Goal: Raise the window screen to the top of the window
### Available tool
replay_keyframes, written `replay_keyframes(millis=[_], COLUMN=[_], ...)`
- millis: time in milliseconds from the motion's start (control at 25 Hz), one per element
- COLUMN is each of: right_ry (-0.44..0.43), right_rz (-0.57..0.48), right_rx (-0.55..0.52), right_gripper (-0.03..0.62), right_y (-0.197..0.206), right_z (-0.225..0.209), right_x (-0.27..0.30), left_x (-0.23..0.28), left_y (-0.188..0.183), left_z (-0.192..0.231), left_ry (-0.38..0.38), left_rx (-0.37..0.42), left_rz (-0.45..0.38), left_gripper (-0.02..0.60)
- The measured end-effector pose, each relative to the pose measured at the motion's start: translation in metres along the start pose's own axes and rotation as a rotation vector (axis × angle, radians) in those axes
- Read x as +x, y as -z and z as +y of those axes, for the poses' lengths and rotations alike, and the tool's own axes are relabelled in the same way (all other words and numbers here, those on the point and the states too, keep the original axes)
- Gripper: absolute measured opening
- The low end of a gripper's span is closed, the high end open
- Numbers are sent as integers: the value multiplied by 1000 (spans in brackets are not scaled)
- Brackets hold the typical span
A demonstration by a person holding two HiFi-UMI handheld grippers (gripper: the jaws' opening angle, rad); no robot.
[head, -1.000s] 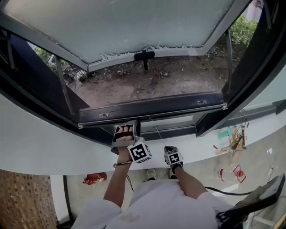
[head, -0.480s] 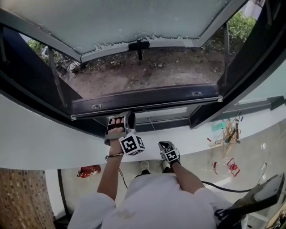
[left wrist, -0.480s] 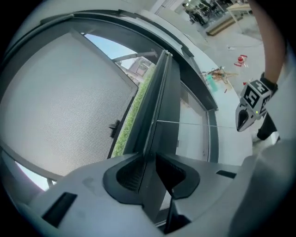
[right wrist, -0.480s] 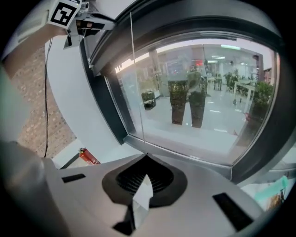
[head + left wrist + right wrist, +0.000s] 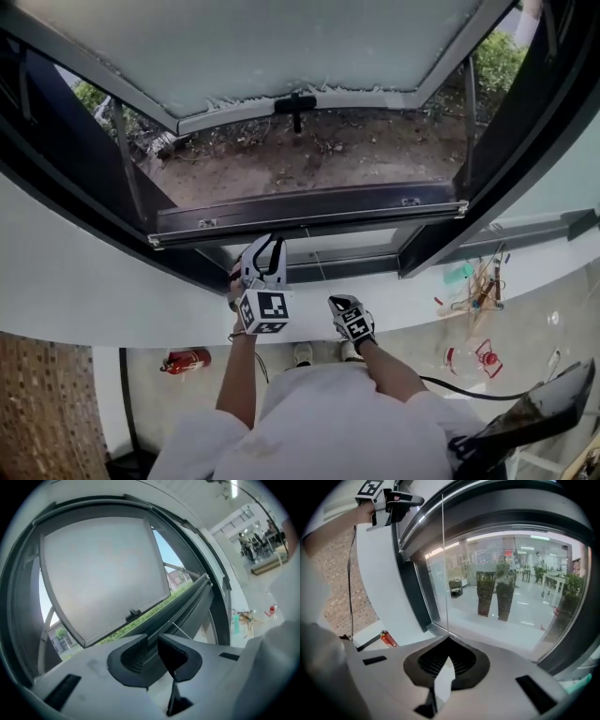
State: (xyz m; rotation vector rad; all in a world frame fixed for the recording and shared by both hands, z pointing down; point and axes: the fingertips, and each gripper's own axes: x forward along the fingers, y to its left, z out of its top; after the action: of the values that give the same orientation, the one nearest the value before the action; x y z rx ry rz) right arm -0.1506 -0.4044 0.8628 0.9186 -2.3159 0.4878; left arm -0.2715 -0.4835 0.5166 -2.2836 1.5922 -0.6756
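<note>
Outside: through the head view we see brown dirt [image 5: 309, 159] and green bushes [image 5: 492, 61] past an open window, with a frosted pane [image 5: 281, 47] tipped outward.
Screen: the window screen [image 5: 309, 211] shows as a dark bar lying low across the opening, far from the top. We cannot make out its mesh.
Left gripper: the left gripper [image 5: 266, 247] reaches up just under the bar.
Right gripper: the right gripper [image 5: 343, 306] hangs lower, close to our body.
Head view worry: we think the bar could tip and jam if only one spot gets pushed.
Left gripper view, jaws: they stand partly spread and have just been closing a little. Nothing is pinched, and the bar lies just ahead of the gap.
Left gripper view, worry: smooth hard metal might slide off the ridged black pads.
Left gripper view, shapes: the bar is long and straight. The pane is flat and cloudy white, with a small black handle [image 5: 133, 614].
Right gripper view, jaws: pressed together on a thin pull cord [image 5: 443, 564] that runs straight up.
Right gripper view, worry: the cord is very thin, so we think a hard tug could snap it or pull it free.
Right gripper view, shapes: shiny lower glass [image 5: 511, 611], a smooth white wall [image 5: 379, 573], and a round red fire extinguisher [image 5: 387, 639].
</note>
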Motion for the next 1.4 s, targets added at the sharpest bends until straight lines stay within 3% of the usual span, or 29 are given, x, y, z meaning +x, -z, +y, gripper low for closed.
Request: replay_keyframes(millis=[80,160,200,240,520,920,1400], right_ry=[4,4,4,4,31,19,0], right_rz=[-22,-44,-54,-66,-131,-146,-228], right_rx=[-9,-27,-37,-43,-69,-73,-49], right_gripper=[2,2,2,2,2,2,2], right_y=[-8,-17,-21,-25,-39,-47,-82], right_z=[-1,0,1,1,-12,-7,-5], right_x=[-1,-2,-3,-4,-15,-10,-9], left_x=[-2,-2,-3,-3,-2,-4,-8], left_y=[2,9,12,15,12,10,20], left_z=[3,6,6,6,-5,-11,-4], left_ry=[13,32,45,51,35,63,19], left_rx=[-211,-469,-561,-605,-482,-471,-479], left_rz=[-7,-12,-19,-24,-22,-31,-16], left_gripper=[69,24,3,2,2,2,2])
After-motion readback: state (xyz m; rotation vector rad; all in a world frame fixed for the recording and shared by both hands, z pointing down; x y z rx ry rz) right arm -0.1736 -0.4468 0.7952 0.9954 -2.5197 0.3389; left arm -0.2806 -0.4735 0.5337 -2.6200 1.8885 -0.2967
